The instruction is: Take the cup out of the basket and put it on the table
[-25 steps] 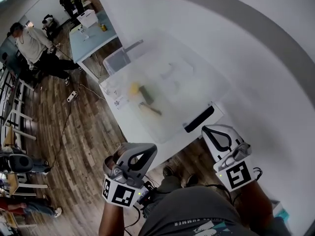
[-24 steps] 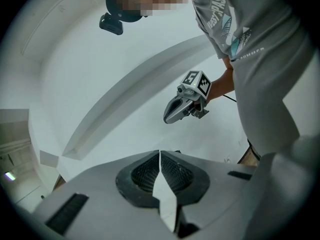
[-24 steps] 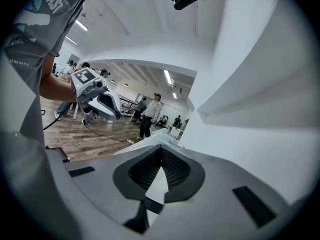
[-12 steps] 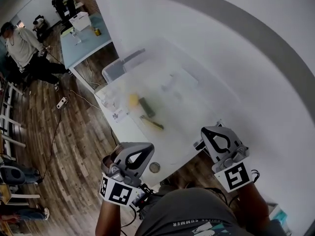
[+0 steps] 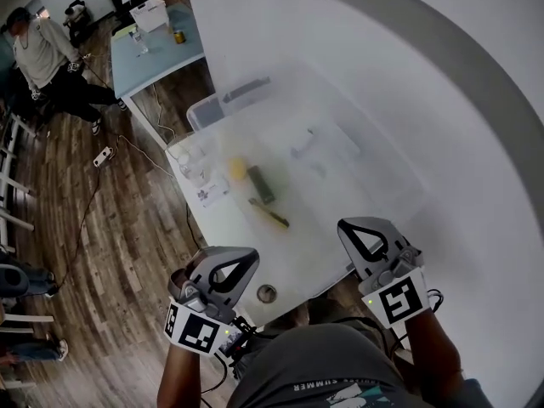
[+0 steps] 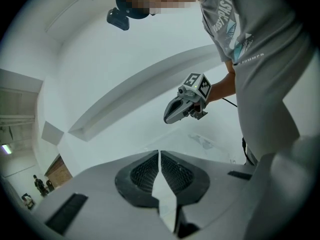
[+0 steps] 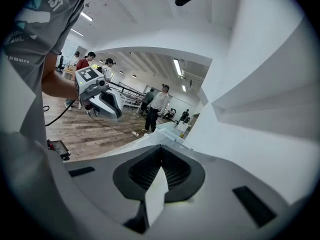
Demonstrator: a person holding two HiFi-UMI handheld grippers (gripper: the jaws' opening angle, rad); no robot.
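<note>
Left tongs (image 5: 228, 267) and right tongs (image 5: 361, 236) are both pressed together and empty at the desk's (image 5: 302, 253) near edge. Glare hides any basket or cup ahead.

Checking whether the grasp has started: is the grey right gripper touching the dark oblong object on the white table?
Apart. The head view shows bare white table between the right gripper and the dark oblong object.

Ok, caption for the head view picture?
Both shut and empty, left gripper and right gripper hover by the white table.
</note>
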